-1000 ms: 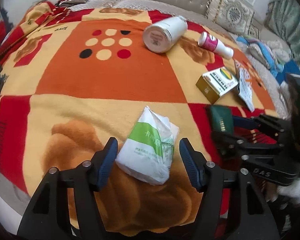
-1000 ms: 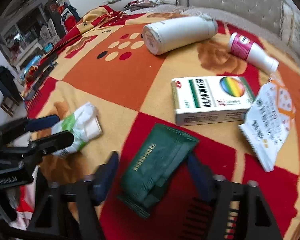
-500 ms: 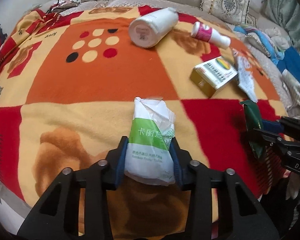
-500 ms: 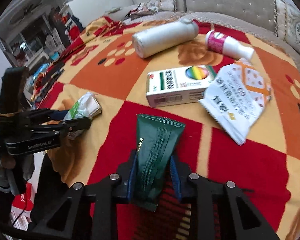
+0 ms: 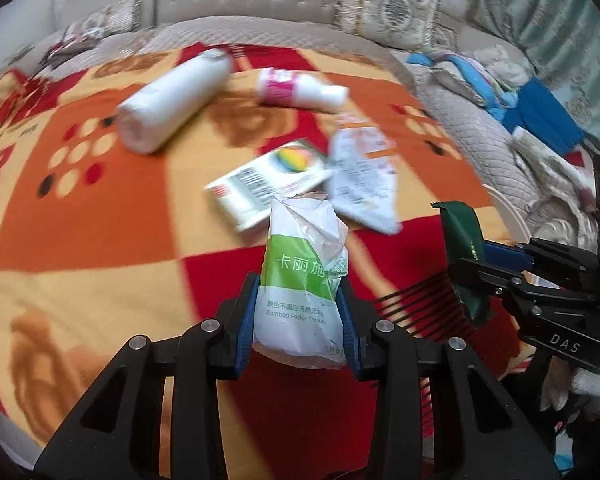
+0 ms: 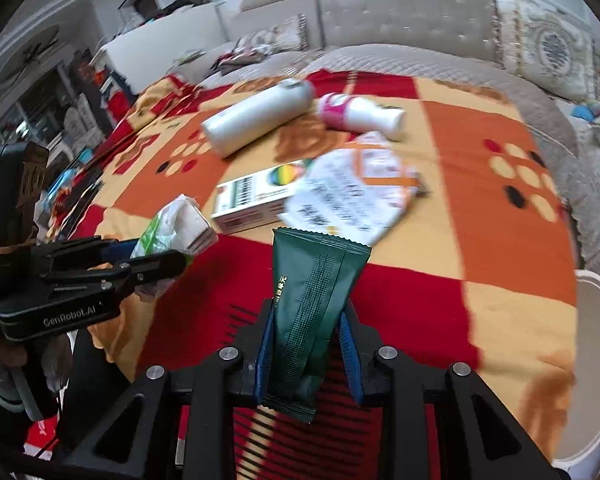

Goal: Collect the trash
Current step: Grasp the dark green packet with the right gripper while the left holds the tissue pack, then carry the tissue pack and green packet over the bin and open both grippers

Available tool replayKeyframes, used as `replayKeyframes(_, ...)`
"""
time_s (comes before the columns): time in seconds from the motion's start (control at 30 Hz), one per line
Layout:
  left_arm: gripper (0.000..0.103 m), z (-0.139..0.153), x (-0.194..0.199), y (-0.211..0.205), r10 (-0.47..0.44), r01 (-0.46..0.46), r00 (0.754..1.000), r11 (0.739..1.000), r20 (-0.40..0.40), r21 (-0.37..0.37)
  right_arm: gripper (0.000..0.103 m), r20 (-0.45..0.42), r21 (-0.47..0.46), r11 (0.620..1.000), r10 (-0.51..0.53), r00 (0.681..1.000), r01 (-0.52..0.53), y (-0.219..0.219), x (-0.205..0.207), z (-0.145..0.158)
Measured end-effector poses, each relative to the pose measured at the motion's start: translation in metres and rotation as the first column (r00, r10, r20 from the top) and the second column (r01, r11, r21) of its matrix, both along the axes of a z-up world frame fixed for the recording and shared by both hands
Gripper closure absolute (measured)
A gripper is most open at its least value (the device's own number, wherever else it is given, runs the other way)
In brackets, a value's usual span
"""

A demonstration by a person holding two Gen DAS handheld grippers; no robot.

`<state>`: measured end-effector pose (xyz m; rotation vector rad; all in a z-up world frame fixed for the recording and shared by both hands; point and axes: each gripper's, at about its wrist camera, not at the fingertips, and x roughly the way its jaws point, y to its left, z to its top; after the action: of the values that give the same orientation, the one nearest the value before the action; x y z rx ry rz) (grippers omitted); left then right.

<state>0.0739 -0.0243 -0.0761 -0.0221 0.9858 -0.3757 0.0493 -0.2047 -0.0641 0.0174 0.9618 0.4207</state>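
Note:
My left gripper [image 5: 300,320] is shut on a white and green tissue pack [image 5: 304,276] and holds it above the blanket. It also shows at the left of the right wrist view [image 6: 156,258] with the tissue pack [image 6: 176,226]. My right gripper [image 6: 306,346] is shut on a dark green sachet [image 6: 308,304], lifted off the blanket. The right gripper [image 5: 472,272] and the green sachet [image 5: 464,240] show at the right of the left wrist view.
On the orange, red and yellow blanket [image 5: 100,208] lie a large white bottle [image 5: 172,100], a pink and white bottle [image 5: 300,90], a white medicine box [image 5: 260,188] and a white paper packet [image 5: 364,176]. A white round rim [image 6: 596,360] stands at the right.
Both grippers closed on their items, the left on the tissue pack and the right on the green sachet, then lifted them off the blanket and swung to the right.

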Motion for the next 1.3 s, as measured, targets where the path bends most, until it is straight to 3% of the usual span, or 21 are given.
replayKeyframes(0.47, 0.069, 0.008, 0.008, -0.133, -0.196, 0.196, 0.98, 0.98, 0.023, 0.014, 0.074, 0.023, -0.007, 0.967, -0.254, 0.967, 0.254, -0.133, -0.017, 0.011)
replayKeyframes(0.93, 0.069, 0.007, 0.008, -0.247, -0.341, 0.339, 0.94, 0.94, 0.031, 0.043, 0.074, 0.013, -0.016, 0.877, -0.48, 0.877, 0.48, -0.246, -0.046, -0.003)
replayKeyframes(1.3, 0.068, -0.002, 0.018, -0.302, -0.382, 0.381, 0.924, 0.924, -0.008, -0.025, 0.074, -0.046, -0.013, 0.814, -0.581, 0.813, 0.581, -0.299, -0.053, -0.026)
